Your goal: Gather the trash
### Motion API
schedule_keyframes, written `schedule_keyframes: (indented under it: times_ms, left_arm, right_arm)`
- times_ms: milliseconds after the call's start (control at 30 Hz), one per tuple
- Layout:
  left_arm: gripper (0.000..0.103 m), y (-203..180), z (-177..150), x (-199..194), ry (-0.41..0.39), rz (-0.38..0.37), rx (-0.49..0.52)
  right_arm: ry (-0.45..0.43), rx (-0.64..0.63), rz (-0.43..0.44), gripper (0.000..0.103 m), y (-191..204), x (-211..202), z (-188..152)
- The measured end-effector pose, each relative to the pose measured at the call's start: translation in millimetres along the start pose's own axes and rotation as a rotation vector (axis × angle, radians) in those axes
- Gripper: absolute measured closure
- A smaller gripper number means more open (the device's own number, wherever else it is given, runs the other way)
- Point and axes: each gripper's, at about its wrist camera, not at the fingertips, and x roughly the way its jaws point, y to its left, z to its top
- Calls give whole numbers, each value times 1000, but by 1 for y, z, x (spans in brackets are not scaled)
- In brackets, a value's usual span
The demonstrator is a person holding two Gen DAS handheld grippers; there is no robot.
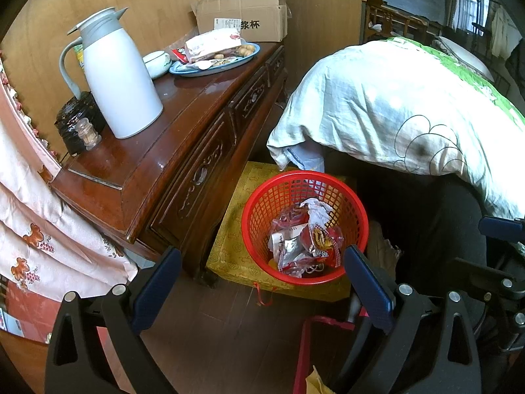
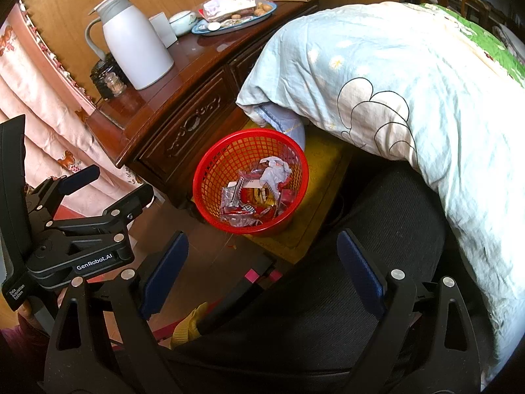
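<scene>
A red mesh basket (image 1: pixel 262 197) (image 2: pixel 216 164) stands on a yellow cushion by the wooden sideboard. It holds trash: crumpled white paper (image 1: pixel 316 210) (image 2: pixel 274 172) and red and silver snack wrappers (image 1: pixel 295 249) (image 2: pixel 249 202). My left gripper (image 1: pixel 262 282) is open and empty, held above the near rim of the basket. My right gripper (image 2: pixel 262 269) is open and empty, above the floor in front of the basket. The left gripper also shows in the right wrist view (image 2: pixel 108 184) at the left, open.
A wooden sideboard (image 1: pixel 157 164) (image 2: pixel 197 65) bears a white thermos jug (image 1: pixel 118 75) (image 2: pixel 134 42), a blue tray of snacks (image 1: pixel 216 55) (image 2: pixel 233 16) and a cardboard box (image 1: pixel 242 16). A quilt (image 1: pixel 393 105) (image 2: pixel 393 92) hangs over a dark chair at the right. A pink curtain (image 1: pixel 32 216) hangs left.
</scene>
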Motion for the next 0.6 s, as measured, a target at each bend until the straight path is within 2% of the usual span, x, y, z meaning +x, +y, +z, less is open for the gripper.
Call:
schedule_keyframes:
  times_ms: [600]
  left_arm:
    - [6,-1,-1,-1,-3,6,3]
  right_arm:
    - [1,1,1,14,-1,0,0]
